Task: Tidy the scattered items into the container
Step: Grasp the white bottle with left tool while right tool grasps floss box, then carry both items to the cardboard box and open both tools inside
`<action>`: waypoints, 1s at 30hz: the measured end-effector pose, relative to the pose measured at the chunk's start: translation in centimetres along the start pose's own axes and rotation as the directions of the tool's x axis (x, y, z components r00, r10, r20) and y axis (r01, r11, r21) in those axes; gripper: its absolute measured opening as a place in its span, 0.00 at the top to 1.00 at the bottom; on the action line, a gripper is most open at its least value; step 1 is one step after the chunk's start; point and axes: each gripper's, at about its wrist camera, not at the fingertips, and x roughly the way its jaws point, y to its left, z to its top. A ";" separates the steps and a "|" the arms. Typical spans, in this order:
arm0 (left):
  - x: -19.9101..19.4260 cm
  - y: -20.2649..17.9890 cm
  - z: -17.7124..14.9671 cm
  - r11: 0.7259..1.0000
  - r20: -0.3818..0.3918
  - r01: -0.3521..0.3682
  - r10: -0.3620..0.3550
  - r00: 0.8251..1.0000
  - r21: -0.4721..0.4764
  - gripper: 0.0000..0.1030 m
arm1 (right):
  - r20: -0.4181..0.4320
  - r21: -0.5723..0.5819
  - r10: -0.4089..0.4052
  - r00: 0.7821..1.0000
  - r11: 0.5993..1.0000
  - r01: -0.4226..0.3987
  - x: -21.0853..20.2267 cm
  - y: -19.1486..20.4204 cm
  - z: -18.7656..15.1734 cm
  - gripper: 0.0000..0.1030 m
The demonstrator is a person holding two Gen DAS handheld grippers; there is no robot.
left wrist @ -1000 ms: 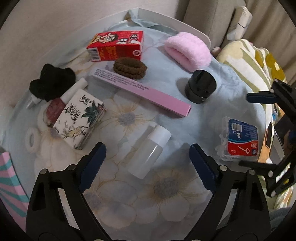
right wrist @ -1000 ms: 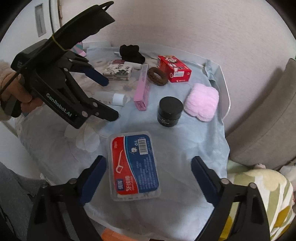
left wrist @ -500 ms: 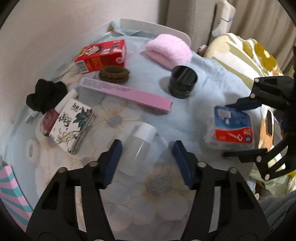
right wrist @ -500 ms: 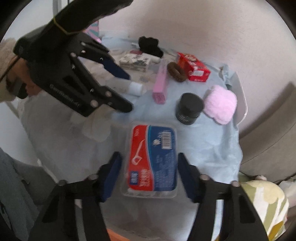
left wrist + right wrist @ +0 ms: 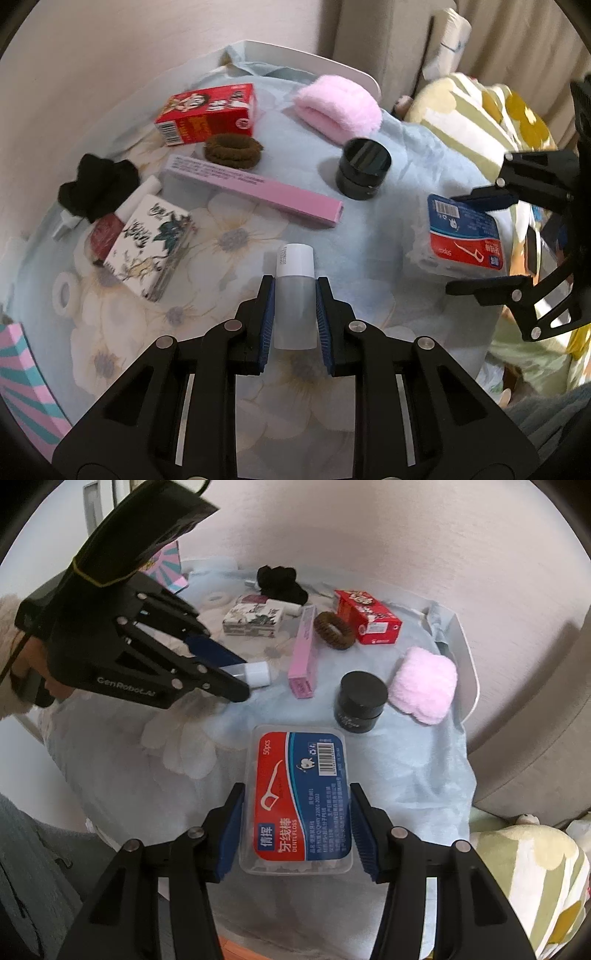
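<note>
we see the left gripper [image 5: 294, 295] closing, its blue pads pressed on a clear bottle with a white cap [image 5: 294, 295] at frame centre. the right gripper [image 5: 295, 827] clamps the dental floss pick box [image 5: 298, 797], full of white picks, bottom centre. upper part of the right wrist view: pink long box [image 5: 304, 653], black jar [image 5: 360, 701], pink puff [image 5: 423, 685], red carton [image 5: 369, 616], brown scrunchie [image 5: 333, 630], black scrunchie [image 5: 281, 583], all on the floral cloth [image 5: 229, 236]. a striped pink-teal box [image 5: 18, 369] sits lower left of the left wrist view, contents hidden.
</note>
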 end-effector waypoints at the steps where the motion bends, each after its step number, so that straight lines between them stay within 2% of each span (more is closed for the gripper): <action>1: -0.2 0.4 0.0 1.000 0.001 -0.005 0.005 1.000 -0.018 0.81 | -0.003 0.002 -0.004 1.000 1.000 0.004 0.0 0.0 0.1 0.52; 5: -1.0 2.1 0.0 0.996 0.009 -0.015 0.016 1.000 -0.089 0.81 | -0.005 0.013 -0.014 1.000 1.000 0.014 -0.3 0.2 0.3 0.52; 10: -3.9 3.0 0.2 0.988 0.041 -0.027 0.033 0.999 -0.152 0.81 | 0.006 0.014 -0.016 1.000 1.000 0.016 -1.5 0.8 1.4 0.52; 14: -8.4 3.9 -0.2 0.971 0.076 -0.062 0.082 0.994 -0.232 0.81 | 0.030 0.002 -0.019 0.999 1.000 0.019 -3.7 1.6 3.5 0.52; 18: -14.7 5.9 -2.1 0.939 0.120 -0.114 0.161 0.980 -0.325 0.81 | 0.077 -0.010 -0.005 0.997 1.000 0.006 -6.6 2.7 7.1 0.52; 22: -20.8 8.5 -5.9 0.884 0.120 -0.196 0.269 0.956 -0.424 0.81 | 0.152 -0.067 0.060 0.987 0.996 -0.050 -9.3 5.0 12.5 0.52; 26: -24.8 11.6 -10.9 0.806 0.062 -0.277 0.360 0.931 -0.523 0.81 | 0.224 -0.158 0.149 0.963 0.981 -0.115 -10.6 8.5 17.1 0.52; 30: -26.2 13.9 -15.1 0.740 0.027 -0.284 0.377 0.926 -0.610 0.81 | 0.223 -0.266 0.256 0.941 0.944 -0.193 -9.5 13.8 22.0 0.52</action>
